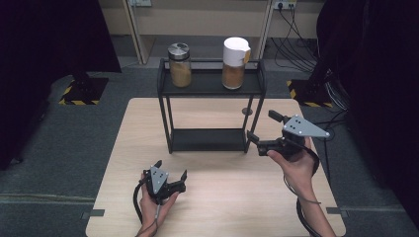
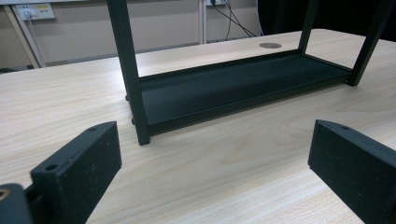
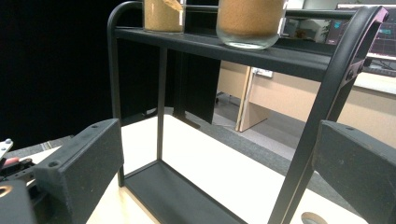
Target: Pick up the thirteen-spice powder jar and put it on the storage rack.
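A black two-tier metal rack point(image 1: 212, 85) stands at the far middle of the wooden table. On its top shelf sit a glass jar with a metal lid point(image 1: 180, 64) and a taller jar with a white lid point(image 1: 234, 62), both holding brown powder. My left gripper point(image 1: 172, 172) rests open near the table's front, its jaws wide apart and facing the rack's bottom shelf point(image 2: 243, 88). My right gripper point(image 1: 264, 126) is open beside the rack's right end, raised off the table. The right gripper view looks up at the white-lidded jar point(image 3: 250, 21) and the other jar point(image 3: 163, 14).
The wooden table point(image 1: 217, 197) has bare surface in front of the rack. A round grommet hole point(image 1: 247, 111) lies behind the rack's right side. Cables and dark stands sit on the floor around the table.
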`<state>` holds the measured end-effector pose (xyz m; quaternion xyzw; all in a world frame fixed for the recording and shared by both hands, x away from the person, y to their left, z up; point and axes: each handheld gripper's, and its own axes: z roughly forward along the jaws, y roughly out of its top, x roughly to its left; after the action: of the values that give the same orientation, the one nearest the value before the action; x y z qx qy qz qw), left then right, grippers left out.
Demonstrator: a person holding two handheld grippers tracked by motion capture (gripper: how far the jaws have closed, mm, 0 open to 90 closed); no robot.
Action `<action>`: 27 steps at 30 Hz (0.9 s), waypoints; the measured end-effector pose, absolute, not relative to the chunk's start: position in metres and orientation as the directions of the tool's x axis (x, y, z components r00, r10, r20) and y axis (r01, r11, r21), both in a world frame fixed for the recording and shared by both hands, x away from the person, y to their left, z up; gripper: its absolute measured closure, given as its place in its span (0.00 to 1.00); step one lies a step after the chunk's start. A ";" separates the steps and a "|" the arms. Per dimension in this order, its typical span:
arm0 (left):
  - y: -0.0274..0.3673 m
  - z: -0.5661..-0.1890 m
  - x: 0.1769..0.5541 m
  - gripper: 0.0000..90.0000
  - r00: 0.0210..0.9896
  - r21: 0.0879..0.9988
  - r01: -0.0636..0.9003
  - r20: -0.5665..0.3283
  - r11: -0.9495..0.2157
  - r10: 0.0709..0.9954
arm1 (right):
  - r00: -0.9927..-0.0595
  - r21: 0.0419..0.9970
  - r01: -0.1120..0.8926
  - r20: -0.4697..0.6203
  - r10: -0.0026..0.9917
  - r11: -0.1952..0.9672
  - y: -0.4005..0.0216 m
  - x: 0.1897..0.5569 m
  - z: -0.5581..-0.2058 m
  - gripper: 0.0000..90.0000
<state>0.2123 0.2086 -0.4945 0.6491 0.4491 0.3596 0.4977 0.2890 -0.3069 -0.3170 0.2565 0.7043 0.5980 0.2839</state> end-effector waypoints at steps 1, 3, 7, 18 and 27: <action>0.208 -0.495 0.212 0.02 0.338 0.969 0.224 0.021 -0.102 0.941 | -0.707 0.988 0.020 -0.094 0.701 0.154 -0.307 0.288 -0.317 0.03; 0.208 -0.495 0.212 0.02 0.338 0.970 0.220 0.022 -0.102 0.941 | -0.706 0.988 0.023 -0.092 0.702 0.152 -0.308 0.287 -0.318 0.03; 0.209 -0.495 0.212 0.02 0.336 0.970 0.222 0.019 -0.099 0.942 | -0.708 0.988 0.025 -0.093 0.700 0.156 -0.309 0.286 -0.322 0.03; 0.208 -0.495 0.212 0.02 0.336 0.970 0.222 0.020 -0.100 0.942 | -0.704 0.986 0.044 -0.084 0.705 0.161 -0.313 0.282 -0.336 0.03; 0.208 -0.495 0.212 0.02 0.335 0.970 0.223 0.020 -0.100 0.942 | -0.705 0.986 0.043 -0.084 0.704 0.160 -0.317 0.275 -0.343 0.03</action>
<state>0.2117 0.2082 -0.4949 0.6478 0.4495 0.3611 0.4979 0.2747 -0.3172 -0.3425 0.2634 0.7088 0.5920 0.2791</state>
